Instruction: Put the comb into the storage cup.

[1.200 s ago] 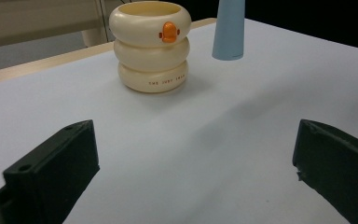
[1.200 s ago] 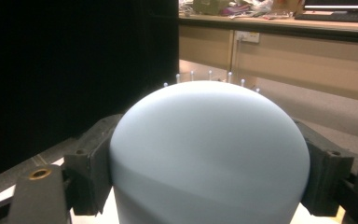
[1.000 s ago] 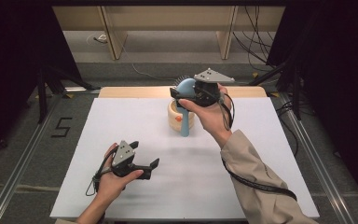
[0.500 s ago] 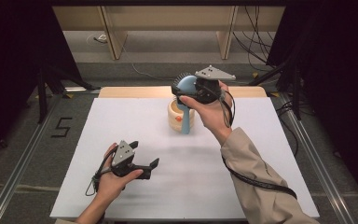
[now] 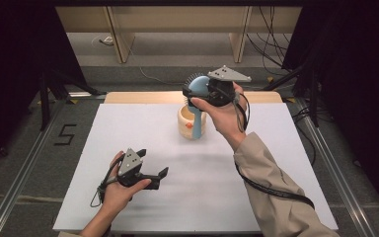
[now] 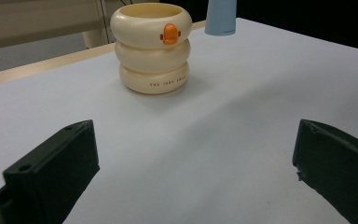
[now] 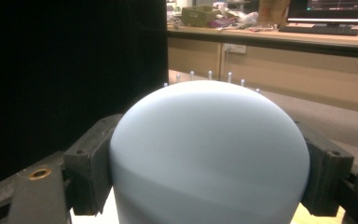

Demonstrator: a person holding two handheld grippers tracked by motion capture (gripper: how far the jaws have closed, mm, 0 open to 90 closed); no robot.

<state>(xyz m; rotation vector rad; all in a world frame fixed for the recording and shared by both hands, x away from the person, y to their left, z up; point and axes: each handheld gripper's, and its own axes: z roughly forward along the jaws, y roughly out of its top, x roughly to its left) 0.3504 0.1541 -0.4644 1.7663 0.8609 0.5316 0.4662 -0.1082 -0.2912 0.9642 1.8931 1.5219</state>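
High view, brush: one, pale blue, round head clamped in the right gripper, dark bristles fringing the head's left edge, handle hanging down in front of the cup.
High view, cup: one, cream, three stacked rings, upright on the white worktop toward its far middle, directly below the brush head.
High view, right gripper: held above the cup, closed on the brush head, grey plate on top, cable trailing down past the sleeve.
High view, left gripper: near the front left of the worktop, jaws spread with nothing between them, well apart from the cup.
High view, surroundings: wooden strip along the worktop's far edge; a "5" marked on the floor at left; metal rails on both sides; cables on the floor behind.
Left gripper view, cup: straight ahead, orange beak-like mark on the top ring, small lettering on the bottom ring.
Left gripper view, brush: handle end at the top, just right of the cup; touching or not, cannot tell.
Left gripper view, in the way: bare worktop between the two wide black jaws and the cup.
Right gripper view, brush: domed back of the head pinched on both sides by the jaws, bristle tips peeking over the top.
Right gripper view, background: a desk with a keyboard and clutter at far right.
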